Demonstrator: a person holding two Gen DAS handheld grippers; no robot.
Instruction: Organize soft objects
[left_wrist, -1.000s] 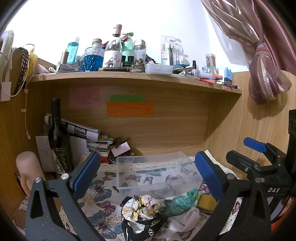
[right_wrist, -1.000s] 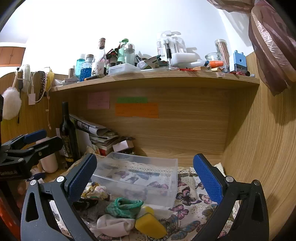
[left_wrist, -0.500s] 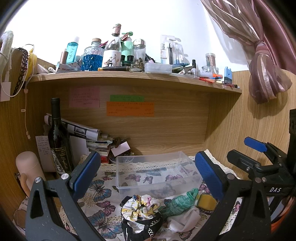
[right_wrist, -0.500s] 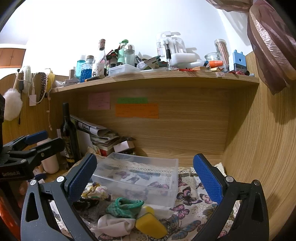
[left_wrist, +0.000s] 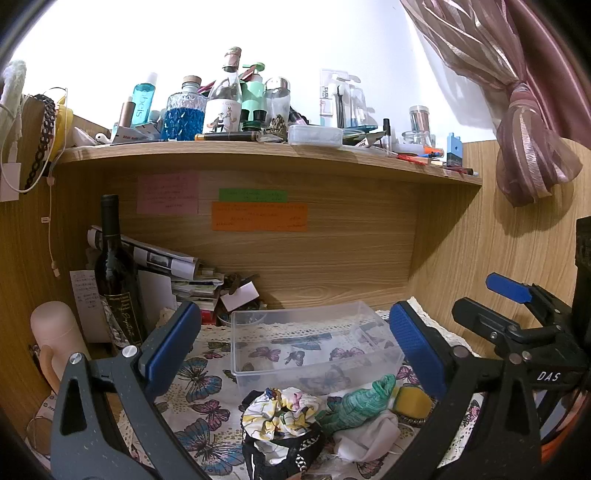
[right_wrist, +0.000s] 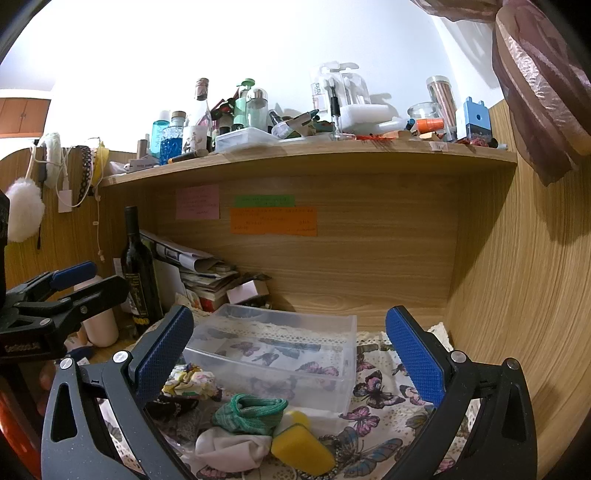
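Note:
A clear plastic box (left_wrist: 314, 343) (right_wrist: 280, 354) stands empty on the butterfly cloth (left_wrist: 199, 373). In front of it lies a pile of soft things: a floral scrunchie (left_wrist: 284, 410) (right_wrist: 188, 380), a green knitted piece (left_wrist: 362, 402) (right_wrist: 251, 410), a white cloth (left_wrist: 369, 435) (right_wrist: 229, 446), a yellow sponge (left_wrist: 410, 398) (right_wrist: 303, 450) and a black item (left_wrist: 280, 454). My left gripper (left_wrist: 295, 347) is open and empty above the pile. My right gripper (right_wrist: 291, 354) is open and empty, just right of the left one.
A dark wine bottle (left_wrist: 114, 273) and stacked papers (left_wrist: 177, 269) stand at the back left. A pink cylinder (left_wrist: 55, 336) is at far left. A crowded shelf (left_wrist: 258, 151) overhangs. Wooden walls close the back and right.

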